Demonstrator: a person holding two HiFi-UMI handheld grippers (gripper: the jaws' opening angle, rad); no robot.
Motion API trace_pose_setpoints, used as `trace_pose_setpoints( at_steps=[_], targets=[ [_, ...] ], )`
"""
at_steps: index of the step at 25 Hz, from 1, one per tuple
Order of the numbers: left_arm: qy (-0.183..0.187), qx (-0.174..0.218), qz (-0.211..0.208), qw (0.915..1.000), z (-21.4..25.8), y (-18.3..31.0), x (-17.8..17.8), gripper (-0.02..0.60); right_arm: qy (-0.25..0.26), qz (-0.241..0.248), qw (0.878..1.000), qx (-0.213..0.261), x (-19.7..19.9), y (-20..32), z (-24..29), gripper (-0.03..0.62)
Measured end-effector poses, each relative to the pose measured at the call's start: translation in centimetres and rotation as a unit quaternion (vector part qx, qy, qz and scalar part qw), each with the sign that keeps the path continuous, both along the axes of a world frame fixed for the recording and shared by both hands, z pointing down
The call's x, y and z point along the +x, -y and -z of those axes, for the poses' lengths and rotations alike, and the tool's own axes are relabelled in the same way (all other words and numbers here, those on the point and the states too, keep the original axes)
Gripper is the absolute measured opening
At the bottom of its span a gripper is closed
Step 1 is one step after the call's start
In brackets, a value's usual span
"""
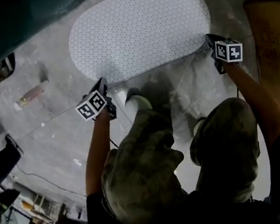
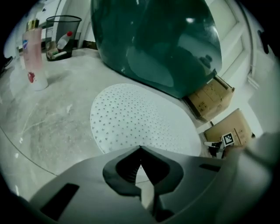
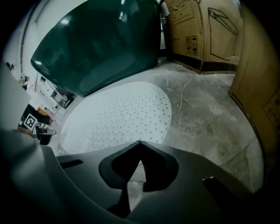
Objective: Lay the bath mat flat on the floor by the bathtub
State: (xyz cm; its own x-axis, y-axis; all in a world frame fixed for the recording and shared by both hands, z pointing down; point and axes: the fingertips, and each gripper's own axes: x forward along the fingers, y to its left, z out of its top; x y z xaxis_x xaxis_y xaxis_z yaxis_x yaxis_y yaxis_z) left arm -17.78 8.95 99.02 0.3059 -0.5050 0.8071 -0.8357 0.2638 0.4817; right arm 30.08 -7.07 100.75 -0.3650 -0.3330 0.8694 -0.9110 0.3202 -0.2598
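Note:
The bath mat (image 1: pixel 137 27), a white oval with small dark dots, lies flat on the grey floor beside the dark green bathtub (image 2: pixel 157 39). My left gripper (image 1: pixel 104 85) points down at the mat's near left edge and is shut. My right gripper (image 1: pixel 209 41) is at the near right edge, shut too. In the left gripper view the jaw tips of the left gripper (image 2: pixel 140 148) meet just over the mat (image 2: pixel 140 118). The right gripper view shows the same for the right gripper (image 3: pixel 140 142) and the mat (image 3: pixel 118 113). No part of the mat looks lifted.
A pink bottle (image 2: pixel 34 57) and a wire basket (image 2: pixel 63 33) stand on the floor left of the tub. Cardboard boxes (image 3: pixel 205 30) and flat cardboard (image 1: pixel 278 50) line the right side. A small packet (image 1: pixel 32 94) lies at the left. My shoes (image 1: pixel 138 102) are just behind the mat.

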Motion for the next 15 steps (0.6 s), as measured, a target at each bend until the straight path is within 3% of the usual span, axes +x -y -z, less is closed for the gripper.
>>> trace_pose_setpoints(
  at_steps=[5, 10, 13, 15],
  targets=[
    [0.012, -0.038, 0.016, 0.9991, 4.2, -1.6, 0.0, 0.020, 0.013, -0.034, 0.999, -0.034, -1.7, -4.2, 3.9, 0.023],
    [0.003, -0.028, 0.068, 0.9973, 11.1, -0.3, -0.1, 0.020, 0.018, -0.029, 0.998, -0.051, -3.8, -7.6, 9.4, 0.023],
    [0.012, -0.043, 0.040, 0.9982, 14.6, -0.6, 1.3, 0.020, 0.007, -0.030, 0.998, -0.051, -4.8, -9.1, 13.0, 0.023],
    [0.029, -0.037, -0.014, 0.9988, 17.9, -0.6, 1.3, 0.020, -0.004, -0.031, 0.998, -0.051, -5.8, -10.1, 15.7, 0.023]
  ],
)
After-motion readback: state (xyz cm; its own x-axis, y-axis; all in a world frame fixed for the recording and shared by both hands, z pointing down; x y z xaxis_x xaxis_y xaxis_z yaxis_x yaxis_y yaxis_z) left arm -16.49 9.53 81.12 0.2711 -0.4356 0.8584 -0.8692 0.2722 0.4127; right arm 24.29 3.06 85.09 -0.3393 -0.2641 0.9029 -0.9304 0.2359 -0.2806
